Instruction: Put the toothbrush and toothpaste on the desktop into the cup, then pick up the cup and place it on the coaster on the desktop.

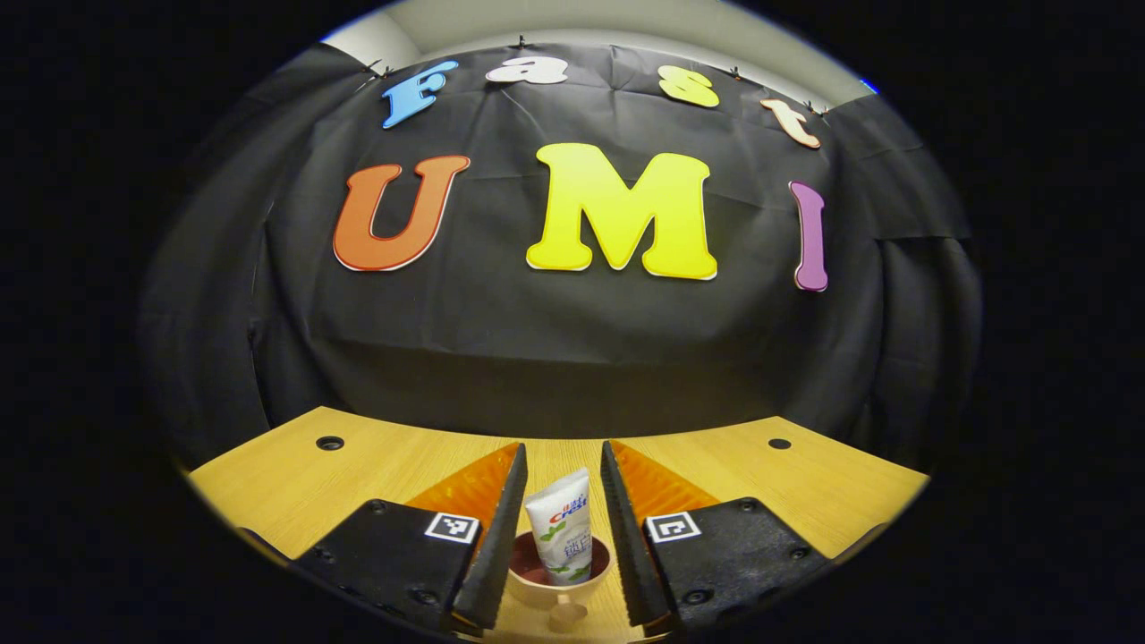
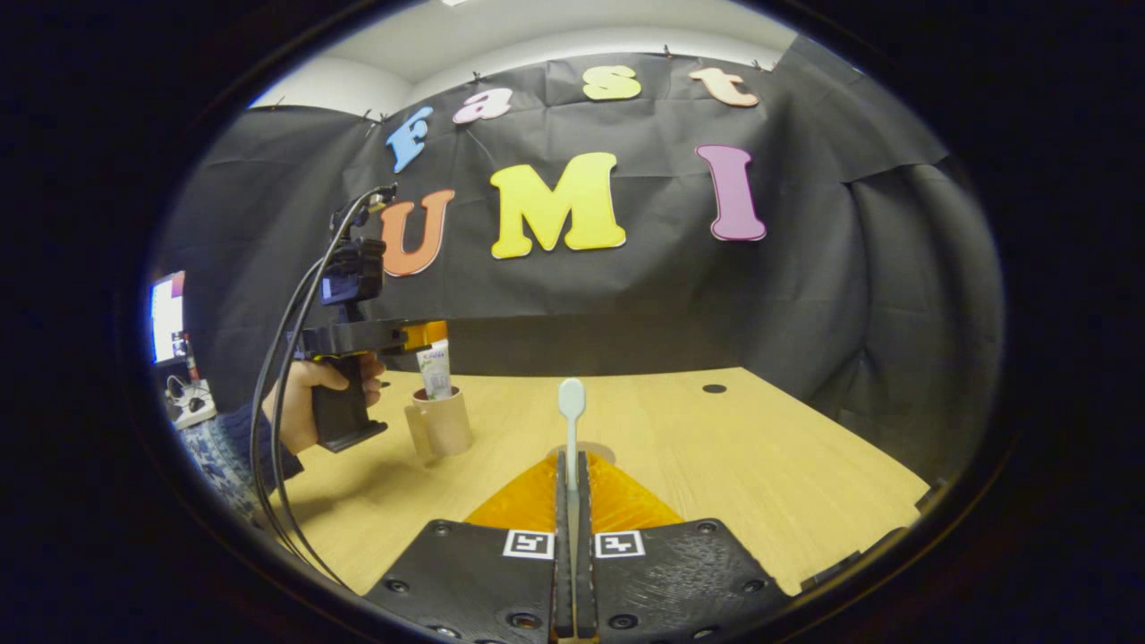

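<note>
A white toothpaste tube (image 1: 562, 528) stands upright in a tan cup (image 1: 537, 577) with a small handle, on the wooden table (image 1: 268, 483). My left gripper (image 1: 564, 449) is open, its fingers on either side of the tube with gaps between. In the right gripper view, that gripper (image 2: 420, 335) hovers over the cup (image 2: 440, 422) and tube (image 2: 436, 368), held by a hand (image 2: 304, 394). My right gripper (image 2: 572, 458) is shut on a pale toothbrush (image 2: 571, 402) that sticks out forward, head outermost. A flat round coaster (image 2: 597, 450) lies just beyond the fingertips.
The table has small dark holes near its back corners (image 1: 329, 443) (image 1: 779, 444) (image 2: 714, 388). Cables (image 2: 277, 429) hang from the left gripper. A lit screen (image 2: 167, 315) and clutter stand off the table's left side. The black cloth wall closes the back.
</note>
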